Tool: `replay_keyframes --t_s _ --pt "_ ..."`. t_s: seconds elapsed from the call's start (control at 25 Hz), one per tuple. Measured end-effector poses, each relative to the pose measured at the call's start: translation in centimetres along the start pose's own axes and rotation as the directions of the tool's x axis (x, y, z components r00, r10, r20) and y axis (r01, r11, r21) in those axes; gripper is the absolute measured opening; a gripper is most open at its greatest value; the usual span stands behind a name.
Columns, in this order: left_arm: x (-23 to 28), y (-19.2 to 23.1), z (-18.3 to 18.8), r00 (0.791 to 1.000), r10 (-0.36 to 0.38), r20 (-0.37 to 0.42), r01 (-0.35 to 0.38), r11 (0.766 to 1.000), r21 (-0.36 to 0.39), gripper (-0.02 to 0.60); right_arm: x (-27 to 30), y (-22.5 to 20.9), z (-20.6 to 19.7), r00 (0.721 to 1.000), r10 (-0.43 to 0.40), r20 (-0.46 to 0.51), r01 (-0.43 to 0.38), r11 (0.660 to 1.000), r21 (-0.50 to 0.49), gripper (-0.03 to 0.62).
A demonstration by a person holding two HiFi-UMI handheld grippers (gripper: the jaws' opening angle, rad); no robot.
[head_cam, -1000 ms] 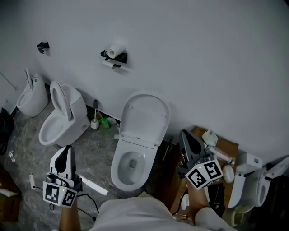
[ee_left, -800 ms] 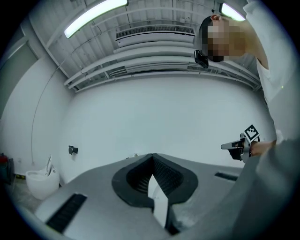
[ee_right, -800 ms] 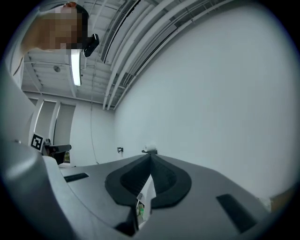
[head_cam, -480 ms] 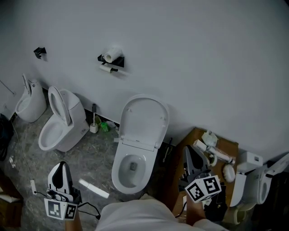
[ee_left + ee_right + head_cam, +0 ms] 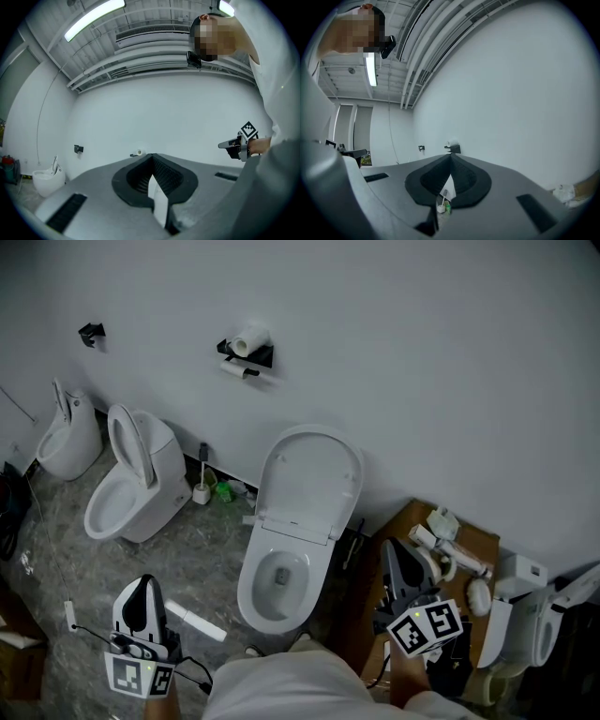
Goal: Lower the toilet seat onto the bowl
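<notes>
I see the toilet seat (image 5: 309, 479) standing raised against the white wall (image 5: 450, 371), at 12 o'clock from the bowl (image 5: 277, 582), which lies open below it. I cannot tell the seat from the lid behind it. My left gripper (image 5: 142, 583) hangs over the marbled floor (image 5: 56, 549) at about 8 o'clock from the bowl, well apart from it. In its own view the left gripper's (image 5: 151, 157) jaws are closed tip to tip with nothing between them, and I can see the paper roll (image 5: 138, 152) on the wall beyond. My right gripper (image 5: 388, 546) sits at about 3 o'clock from the bowl, near its rim but not touching it, over a brown board (image 5: 469, 545). In its own view the right gripper's (image 5: 451, 156) jaws are also pressed together and empty. Through the slit below them I see a toilet brush (image 5: 440, 204). A second toilet (image 5: 131, 488) stands at 10 o'clock from the bowl, and a white tube (image 5: 195, 622) lies on the floor just beside the left gripper.
</notes>
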State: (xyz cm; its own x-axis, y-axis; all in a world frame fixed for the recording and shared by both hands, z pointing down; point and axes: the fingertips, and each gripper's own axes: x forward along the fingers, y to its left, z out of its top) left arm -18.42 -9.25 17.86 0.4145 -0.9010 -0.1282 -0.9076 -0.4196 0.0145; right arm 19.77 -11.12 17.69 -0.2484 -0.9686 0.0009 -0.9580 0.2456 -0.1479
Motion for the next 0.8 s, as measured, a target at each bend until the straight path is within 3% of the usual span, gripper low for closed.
replay_keyframes --t_s 0.8 --pt "-1.0 0.2 0.3 0.998 -0.047 0.033 0.047 0.999 -0.012 0.005 -0.5 2.5 -0.2 1.0 0.016 -0.01 -0.017 0.999 -0.045 -0.002"
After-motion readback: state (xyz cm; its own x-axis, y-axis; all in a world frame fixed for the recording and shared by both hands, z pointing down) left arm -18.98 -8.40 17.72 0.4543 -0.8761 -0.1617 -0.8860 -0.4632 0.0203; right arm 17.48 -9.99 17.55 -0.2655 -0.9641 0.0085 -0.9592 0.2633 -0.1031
